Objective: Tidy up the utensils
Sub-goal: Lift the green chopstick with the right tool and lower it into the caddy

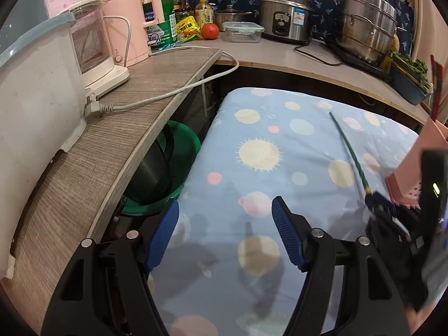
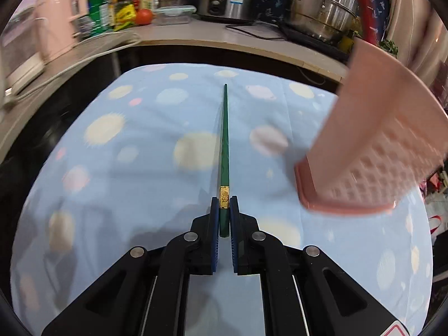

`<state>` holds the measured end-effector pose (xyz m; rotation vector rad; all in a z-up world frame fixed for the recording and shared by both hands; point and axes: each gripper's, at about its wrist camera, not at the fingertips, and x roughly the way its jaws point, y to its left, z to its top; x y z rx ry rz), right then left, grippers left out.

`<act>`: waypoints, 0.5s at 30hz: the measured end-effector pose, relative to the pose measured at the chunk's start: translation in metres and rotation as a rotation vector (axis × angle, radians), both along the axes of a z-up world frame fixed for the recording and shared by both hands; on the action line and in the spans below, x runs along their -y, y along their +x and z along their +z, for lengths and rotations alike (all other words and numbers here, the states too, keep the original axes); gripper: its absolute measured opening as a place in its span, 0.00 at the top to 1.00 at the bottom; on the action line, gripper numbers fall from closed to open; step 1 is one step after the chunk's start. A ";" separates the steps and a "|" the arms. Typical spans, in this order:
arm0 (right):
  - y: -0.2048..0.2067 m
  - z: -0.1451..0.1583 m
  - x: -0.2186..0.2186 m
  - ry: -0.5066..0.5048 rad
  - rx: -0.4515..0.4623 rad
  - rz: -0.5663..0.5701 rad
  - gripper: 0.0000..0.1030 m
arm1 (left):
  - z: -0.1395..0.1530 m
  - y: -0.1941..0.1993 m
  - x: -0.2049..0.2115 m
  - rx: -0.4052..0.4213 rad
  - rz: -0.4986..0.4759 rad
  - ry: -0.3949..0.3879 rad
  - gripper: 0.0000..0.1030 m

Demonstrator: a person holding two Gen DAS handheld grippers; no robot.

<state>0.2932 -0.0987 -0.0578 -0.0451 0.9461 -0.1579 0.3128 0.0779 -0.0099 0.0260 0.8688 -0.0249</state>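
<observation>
Left wrist view: left tongs (image 1: 225, 212) spread wide w/ nothing between, over the blue dotted cloth (image 1: 280, 128). Right tongs (image 2: 224, 210) clenched on green chopstick (image 2: 224, 140), held above cloth, pink basket (image 2: 375, 151) just to its right.

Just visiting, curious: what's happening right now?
Right tongs shut on green chopstick. Left tongs open, holding nothing. Pink basket close on the right.

left gripper (image 1: 225, 215): blue pads spread wide, nothing between, over the planet-print cloth (image 1: 280, 145) | right gripper (image 1: 376, 200): at right edge, clamping green chopstick (image 1: 350, 151) | pink basket (image 1: 420, 156): just behind it
</observation>
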 end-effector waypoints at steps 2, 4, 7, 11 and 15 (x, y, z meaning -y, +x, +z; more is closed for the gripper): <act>-0.032 0.010 0.005 0.022 -0.005 0.021 0.93 | 0.003 -0.012 0.005 -0.003 -0.012 0.003 0.37; -0.063 0.022 0.015 0.040 -0.002 0.024 0.93 | 0.006 -0.025 0.011 -0.010 -0.026 -0.007 0.37; -0.102 0.042 0.038 0.078 0.003 0.000 0.93 | 0.010 -0.046 0.022 -0.021 -0.050 -0.017 0.37; -0.142 0.075 0.071 0.103 0.053 -0.044 0.93 | 0.012 -0.073 0.045 -0.042 -0.090 -0.039 0.37; -0.165 0.103 0.107 0.187 0.108 -0.079 0.91 | 0.019 -0.095 0.071 -0.049 -0.123 -0.036 0.37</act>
